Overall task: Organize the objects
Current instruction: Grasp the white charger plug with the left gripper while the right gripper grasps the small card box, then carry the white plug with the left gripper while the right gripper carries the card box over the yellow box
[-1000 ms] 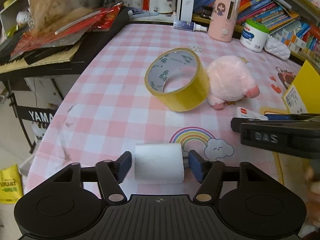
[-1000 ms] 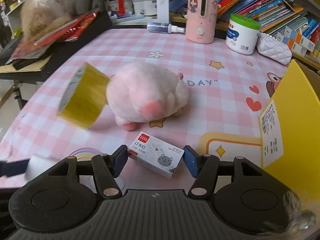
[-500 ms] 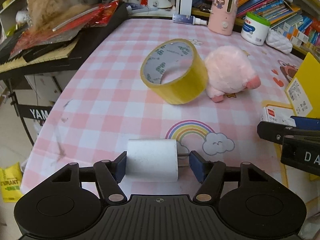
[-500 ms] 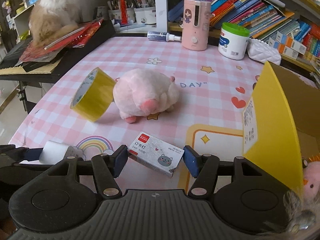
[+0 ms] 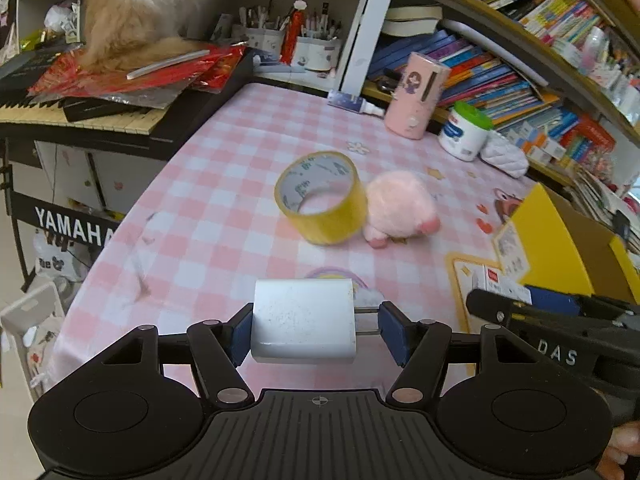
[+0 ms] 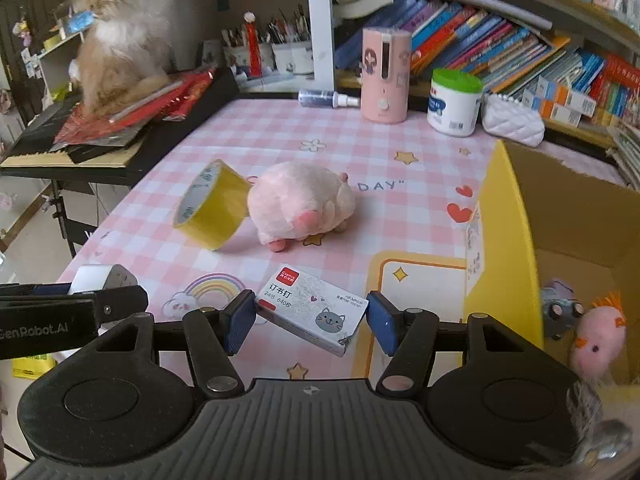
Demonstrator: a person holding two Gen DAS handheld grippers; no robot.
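Note:
My left gripper (image 5: 316, 330) is shut on a white charger plug (image 5: 304, 320), pads on its body and prongs, held above the pink checked table (image 5: 224, 208). My right gripper (image 6: 311, 322) is shut on a white staple box (image 6: 310, 312) with a cat picture, lifted and tilted. A yellow tape roll (image 5: 322, 198) leans against a pink plush pig (image 5: 398, 210) mid-table; both also show in the right wrist view, tape roll (image 6: 214, 204) and pig (image 6: 302, 208). A yellow cardboard box (image 6: 508, 240) stands at the right, holding small plush toys (image 6: 596, 340).
A cat (image 5: 136, 12) sits on red papers over a Yamaha keyboard (image 5: 80, 116) at the left. A pink dispenser (image 6: 386, 76), white jar (image 6: 454, 102), spray bottle (image 6: 328, 99) and white pouch (image 6: 512, 120) line the back edge below bookshelves.
Both grippers have risen and pulled back from the table, lifting the charger plug and the staple box. The yellow box interior has come into the right wrist view.

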